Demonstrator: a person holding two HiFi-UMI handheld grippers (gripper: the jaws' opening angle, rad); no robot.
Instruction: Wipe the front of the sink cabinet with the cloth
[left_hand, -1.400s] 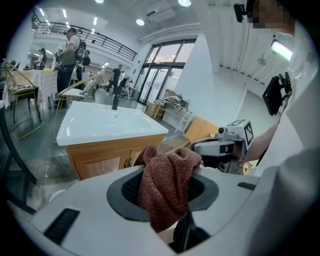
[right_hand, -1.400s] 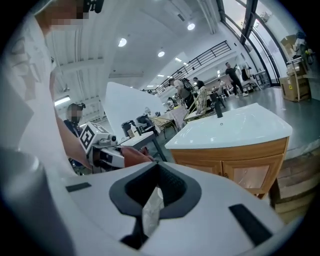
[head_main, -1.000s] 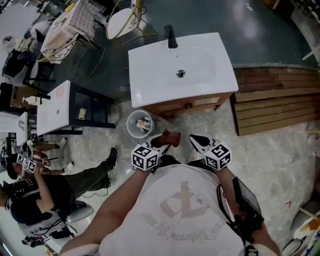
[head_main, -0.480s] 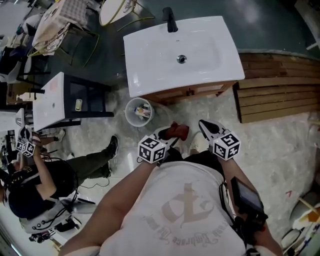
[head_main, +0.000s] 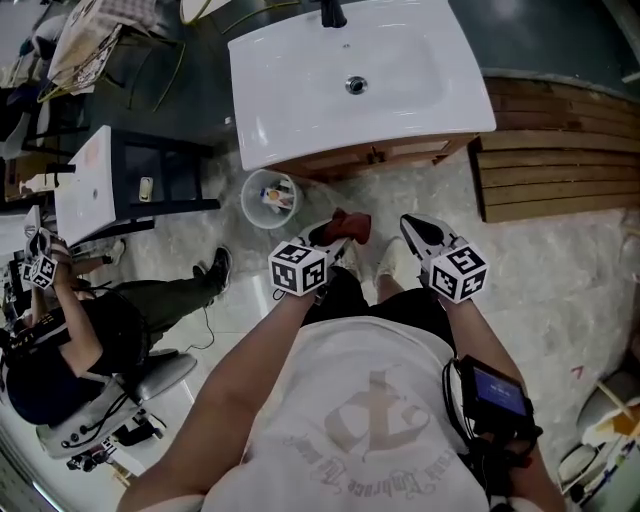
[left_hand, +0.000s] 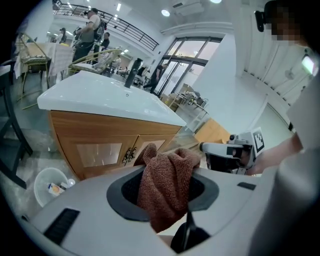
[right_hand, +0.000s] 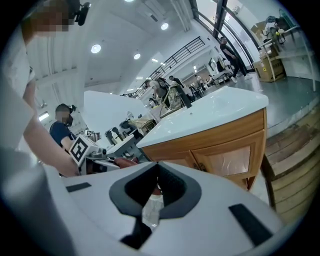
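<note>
The sink cabinet (head_main: 385, 156), a white basin over wooden doors, fills the upper centre of the head view, and nothing yet touches its front. Just below, at mid-frame, the right gripper (head_main: 412, 228) hangs with its jaws pressed together on nothing. Beside it the left gripper (head_main: 335, 232) pinches the reddish cloth (head_main: 352, 224), bunched and short of the doors. A good wipe likely means laying the cloth flat against the wood first, then sweeping both doors with steady pressure.
</note>
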